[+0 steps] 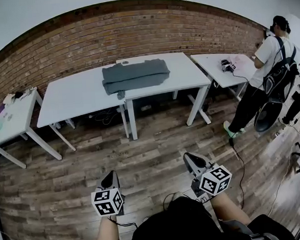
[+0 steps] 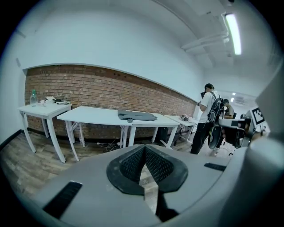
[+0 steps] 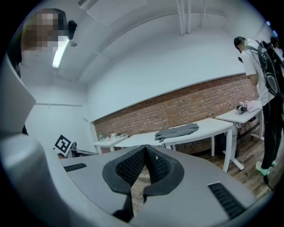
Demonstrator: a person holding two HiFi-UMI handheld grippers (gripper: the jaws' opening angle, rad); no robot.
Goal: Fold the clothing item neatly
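1. The grey clothing item (image 1: 135, 75) is lying in a rough folded bundle on the white table (image 1: 76, 94) by the brick wall, well apart from both grippers.
2. The left gripper (image 1: 112, 174) is keeping its jaws closed with nothing between them.
3. The right gripper (image 1: 189, 157) is doing the same, closed and empty.
4. Both are hanging over the wooden floor (image 1: 157, 147), probably because the garment is out of reach.
5. A bystander (image 1: 269, 67) is standing at the right-hand table.
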